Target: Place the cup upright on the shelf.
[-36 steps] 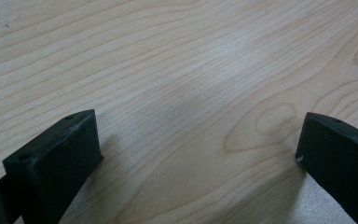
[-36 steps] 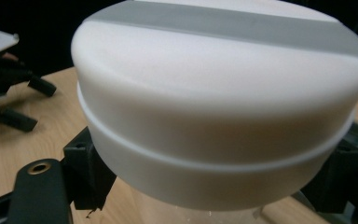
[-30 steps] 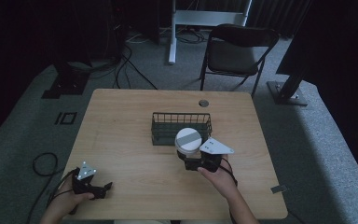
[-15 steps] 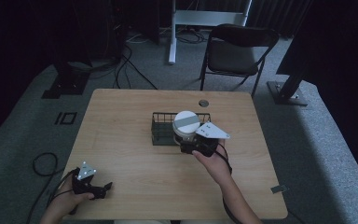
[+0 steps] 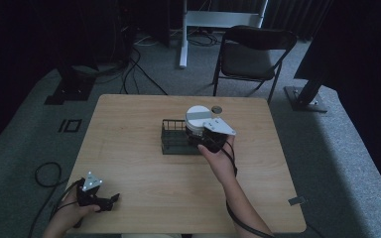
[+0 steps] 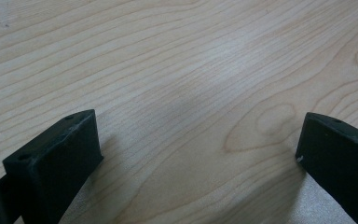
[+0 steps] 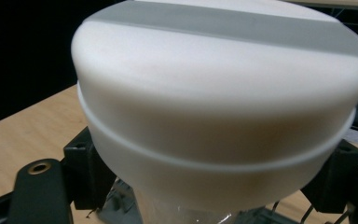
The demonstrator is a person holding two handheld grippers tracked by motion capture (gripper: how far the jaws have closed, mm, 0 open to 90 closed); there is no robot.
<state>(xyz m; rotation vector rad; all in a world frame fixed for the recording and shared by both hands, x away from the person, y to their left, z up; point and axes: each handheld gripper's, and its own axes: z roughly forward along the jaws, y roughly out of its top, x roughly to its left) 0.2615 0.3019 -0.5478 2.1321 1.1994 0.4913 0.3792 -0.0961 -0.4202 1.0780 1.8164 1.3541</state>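
Observation:
A white lidded jar (image 5: 197, 119) with a grey stripe across its top is held above the right end of a black wire basket (image 5: 171, 140) in the high view. My right gripper (image 5: 204, 139) is shut on the jar. In the right gripper view the jar (image 7: 219, 93) looms large, its clear body pinched between the two black fingers (image 7: 86, 172). My left gripper (image 5: 110, 201) rests near the table's front left corner, open. In the left gripper view its fingertips (image 6: 60, 154) stand wide apart over bare wood, with nothing between them.
The wooden table (image 5: 129, 168) has a small dark round object (image 5: 217, 109) near its far edge. A folding chair (image 5: 250, 54) stands behind the table. Cables (image 5: 44, 173) lie on the grey floor at the left.
My right gripper has carried the jar away from the person, from in front of the basket to above its right end. The left gripper has stayed still.

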